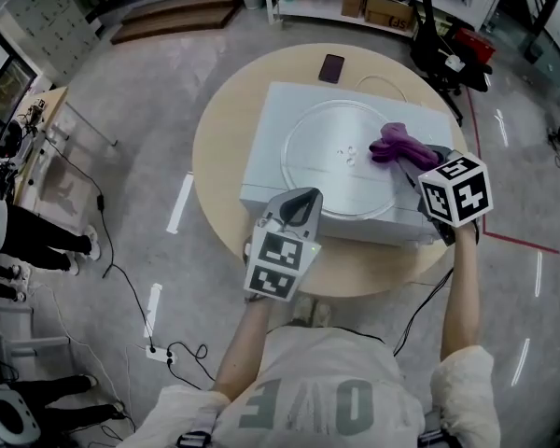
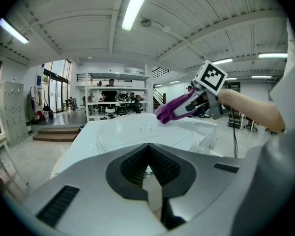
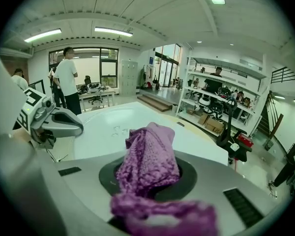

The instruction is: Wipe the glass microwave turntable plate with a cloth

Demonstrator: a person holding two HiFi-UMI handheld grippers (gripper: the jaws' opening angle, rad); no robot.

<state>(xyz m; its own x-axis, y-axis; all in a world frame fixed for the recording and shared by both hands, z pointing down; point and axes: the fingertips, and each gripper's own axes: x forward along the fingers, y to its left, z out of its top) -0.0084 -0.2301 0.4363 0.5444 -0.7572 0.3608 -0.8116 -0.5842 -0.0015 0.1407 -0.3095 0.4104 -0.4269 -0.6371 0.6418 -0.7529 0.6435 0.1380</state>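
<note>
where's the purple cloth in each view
Head view: purple cloth right of centre, at the front of the right gripper, by the plate's right edge.
Left gripper view: upper right of centre, hanging from the right gripper.
Right gripper view: bottom centre, clamped in the gripper.
Shared landmark: the glass turntable plate, next to the cloth in all three.

turntable plate point(image 1: 341, 161) on microwave point(image 1: 271, 147) | microwave on round table point(image 1: 224, 129) | cloth point(image 1: 397, 143) at plate's 3 o'clock rim | phone point(image 1: 331, 67) at microwave's 12 o'clock
</note>
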